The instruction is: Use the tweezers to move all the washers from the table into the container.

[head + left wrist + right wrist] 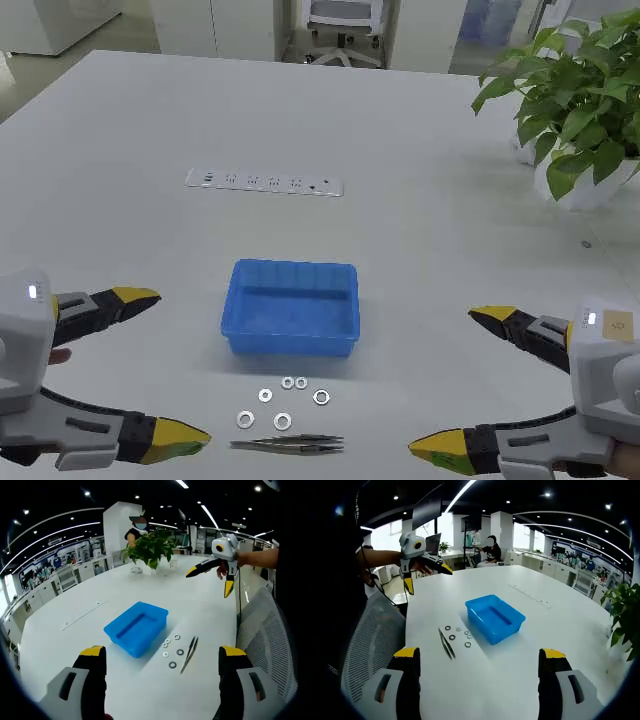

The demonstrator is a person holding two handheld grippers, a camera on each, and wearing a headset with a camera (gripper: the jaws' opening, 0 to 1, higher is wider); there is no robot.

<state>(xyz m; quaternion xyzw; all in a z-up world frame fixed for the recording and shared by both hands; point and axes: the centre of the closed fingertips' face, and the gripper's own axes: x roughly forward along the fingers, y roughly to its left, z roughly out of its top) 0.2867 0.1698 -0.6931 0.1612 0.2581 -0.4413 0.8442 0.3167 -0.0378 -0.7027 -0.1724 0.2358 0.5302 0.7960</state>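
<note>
The left gripper (158,368) and right gripper (452,380) both hang with jaws spread wide and empty. The tweezers (288,442) lie between them by the tabletop's (400,130) near edge, touched by neither, with the washers (321,397) scattered just beyond and the blue container (290,345) behind those.

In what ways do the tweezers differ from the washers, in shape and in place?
The tweezers are one long, thin, dark tool; the washers are six small, pale rings. The tweezers lie farther from the blue container; the washers lie scattered between the two. Both rest flat on the table, outside the container.
</note>
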